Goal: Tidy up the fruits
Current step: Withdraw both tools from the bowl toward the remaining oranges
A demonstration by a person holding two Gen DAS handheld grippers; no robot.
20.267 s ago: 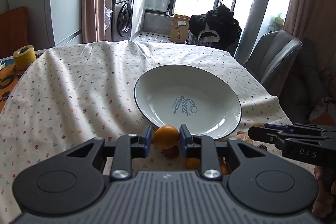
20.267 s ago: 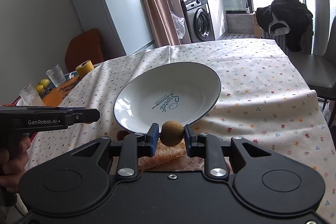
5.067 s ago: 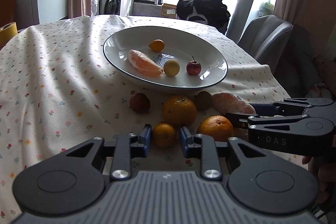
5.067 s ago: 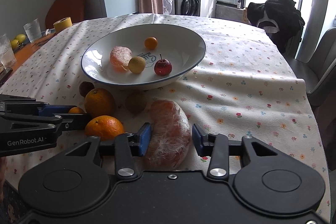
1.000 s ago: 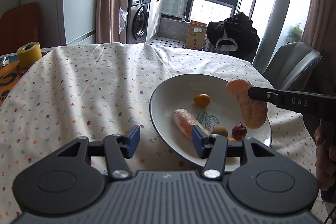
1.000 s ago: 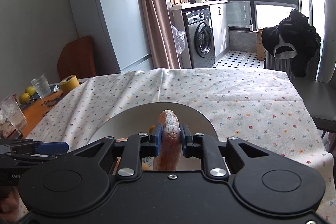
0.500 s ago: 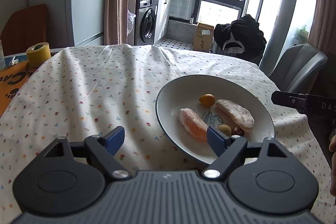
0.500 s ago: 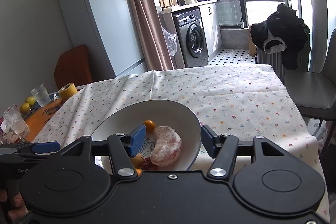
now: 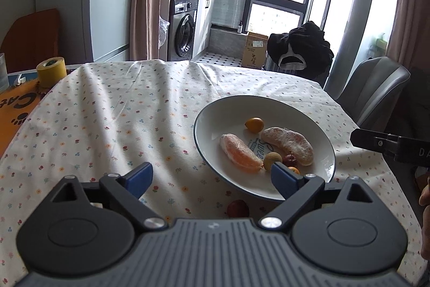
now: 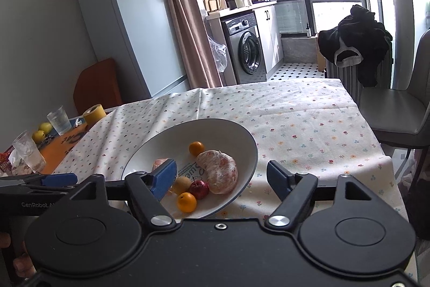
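On the floral tablecloth [image 9: 113, 109] in front of you sits the white plate [image 9: 228, 109], holding six pieces of fruit. Nearest the far rim lies a small orange kumquat [image 9: 254, 124]. Beside it rests the larger peeled citrus segment [image 9: 287, 141], and to its left the smaller peeled segment [image 9: 239, 153]. Toward the near rim are a tan round fruit [image 9: 272, 160], a small red fruit with a stem [image 10: 199, 187] and a second small orange fruit [image 10: 186, 202]; the red fruit touches the larger segment. Your left gripper [image 9: 212, 176] is spread wide and holds nothing, positioned above the cloth at the plate's near left edge. Your right gripper [image 10: 221, 179] is likewise spread wide and holds nothing, positioned over the plate's near right rim. One reddish fruit [image 9: 237, 208] lies on the cloth, just outside the plate's near rim. A roll of yellow tape [image 9: 51, 71] stands at the table's far left, well apart from the plate.
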